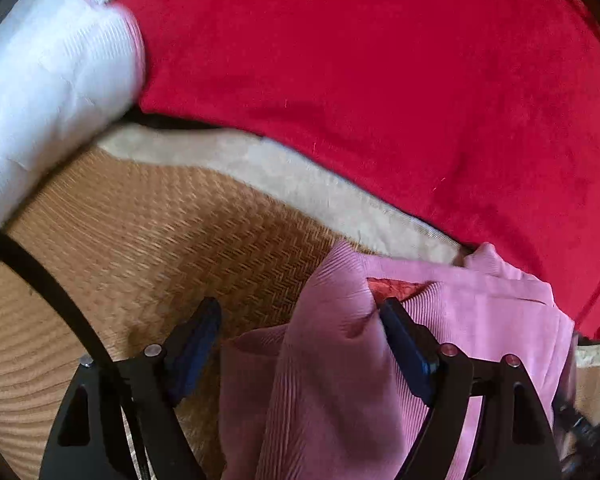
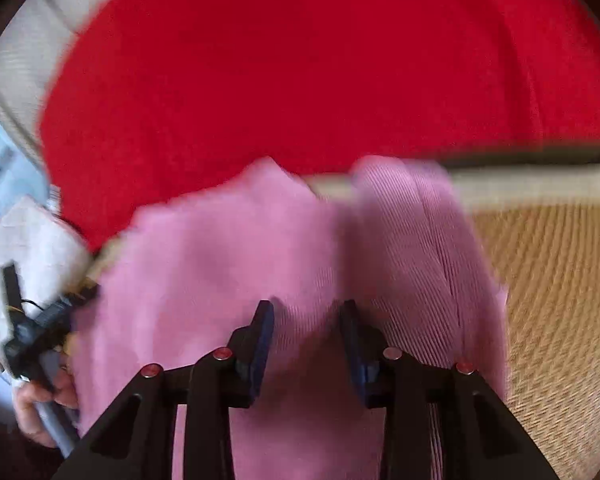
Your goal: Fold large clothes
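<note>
A pink garment [image 1: 339, 380] of fine ribbed knit lies bunched on a woven straw mat [image 1: 132, 232], its soft folds rising in rounded humps. The mat is tan, with a tight herringbone weave, and has a pale cloth border [image 1: 260, 164] along its far edge. Beyond that border spreads a broad red blanket [image 1: 379, 80], plush and velvety. Part of the garment's far edge laps over the border onto the blanket. Inside a fold near the garment's top a small patch of red shiny lining [image 1: 395, 286] shows. To the garment's left, at the mat's far corner, sits a white quilted bundle [image 1: 48, 92], puffy and rounded.

The left claw [image 1: 300, 344] points steeply down at the garment's left edge. Its jaws stand wide and released: the left blue pad [image 1: 196, 344] hangs over bare mat, clear of the cloth, while the right pad [image 1: 407, 352] rests against a raised fold. A black cable [image 1: 40, 276] curves past it.

The right claw [image 2: 305, 344] also tilts down, over the garment's middle. Its jaws are partly closed, with a ridge of pink knit rising between the pads [image 2: 260, 352]; the blur leaves me unable to tell whether they press on it. A hand [image 2: 36, 412] grips the left claw's handle at the garment's left side.
</note>
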`<state>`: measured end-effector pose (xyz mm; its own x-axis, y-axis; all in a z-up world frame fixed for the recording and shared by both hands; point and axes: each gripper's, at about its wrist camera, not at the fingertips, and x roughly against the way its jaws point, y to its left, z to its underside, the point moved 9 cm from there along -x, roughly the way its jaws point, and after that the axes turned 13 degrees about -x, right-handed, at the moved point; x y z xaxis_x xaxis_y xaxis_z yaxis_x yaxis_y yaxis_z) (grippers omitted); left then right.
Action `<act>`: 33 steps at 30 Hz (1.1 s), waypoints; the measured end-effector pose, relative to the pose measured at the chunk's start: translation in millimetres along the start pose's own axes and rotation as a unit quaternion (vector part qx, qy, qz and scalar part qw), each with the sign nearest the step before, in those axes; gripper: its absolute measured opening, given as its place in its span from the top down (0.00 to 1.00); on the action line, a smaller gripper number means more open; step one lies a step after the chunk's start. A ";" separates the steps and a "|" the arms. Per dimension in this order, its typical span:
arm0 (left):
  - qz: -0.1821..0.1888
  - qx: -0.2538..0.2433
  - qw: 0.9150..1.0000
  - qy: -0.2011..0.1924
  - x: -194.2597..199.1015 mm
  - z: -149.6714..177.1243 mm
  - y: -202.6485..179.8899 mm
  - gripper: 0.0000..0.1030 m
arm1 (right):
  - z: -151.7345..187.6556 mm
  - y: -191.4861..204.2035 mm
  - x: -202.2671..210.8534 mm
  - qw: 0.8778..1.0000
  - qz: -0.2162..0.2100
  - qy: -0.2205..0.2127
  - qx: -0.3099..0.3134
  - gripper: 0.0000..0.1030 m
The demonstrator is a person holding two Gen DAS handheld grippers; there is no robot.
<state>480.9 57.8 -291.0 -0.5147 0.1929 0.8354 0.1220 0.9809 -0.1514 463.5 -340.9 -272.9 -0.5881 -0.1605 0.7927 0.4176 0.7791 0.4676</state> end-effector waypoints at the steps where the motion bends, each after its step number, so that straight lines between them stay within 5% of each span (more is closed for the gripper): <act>1: 0.000 0.006 1.000 -0.009 0.8 -2.3 1.8 0.20 | 1.0 -3.9 -1.6 1.000 -0.014 -0.001 -0.013 0.62; 4: -0.024 0.022 0.999 -0.026 14.6 -6.9 7.7 0.20 | -0.6 -2.1 15.6 1.000 -0.021 -0.011 -0.015 0.62; 7: -0.005 0.020 0.999 -0.047 36.9 -7.8 -2.8 0.20 | -4.6 -1.5 40.9 0.998 -0.045 -0.038 -0.018 0.62; 10: 0.017 -0.012 0.998 -0.051 65.3 -0.1 -26.7 0.20 | 6.0 5.5 62.8 0.997 -0.063 -0.035 -0.007 0.62; 15: -0.003 -0.056 0.997 -0.045 93.6 30.2 -42.7 0.20 | 37.7 28.5 82.6 0.997 -0.075 -0.008 0.029 0.62; 22: -0.067 -0.036 0.997 -0.008 87.8 83.3 -2.8 0.20 | 78.7 52.4 100.8 0.994 -0.091 0.016 0.062 0.62; 26: -0.080 -0.031 0.996 0.021 75.0 107.8 3.9 0.20 | 97.5 60.5 76.1 0.994 -0.079 0.035 0.067 0.62; 29: -0.074 -0.049 0.995 0.047 54.6 110.2 1.7 0.17 | 111.3 53.0 52.4 0.995 -0.049 0.047 0.079 0.62; 33: -0.054 -0.049 0.997 0.022 65.6 96.1 -1.4 0.17 | 110.2 53.8 58.5 0.994 -0.055 0.045 0.081 0.62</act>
<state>365.5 71.3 -286.8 -0.4912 0.0835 0.8670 0.1525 0.9883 -0.0087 375.2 -241.6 -244.5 -0.5566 -0.2989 0.7752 0.2325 0.8397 0.4907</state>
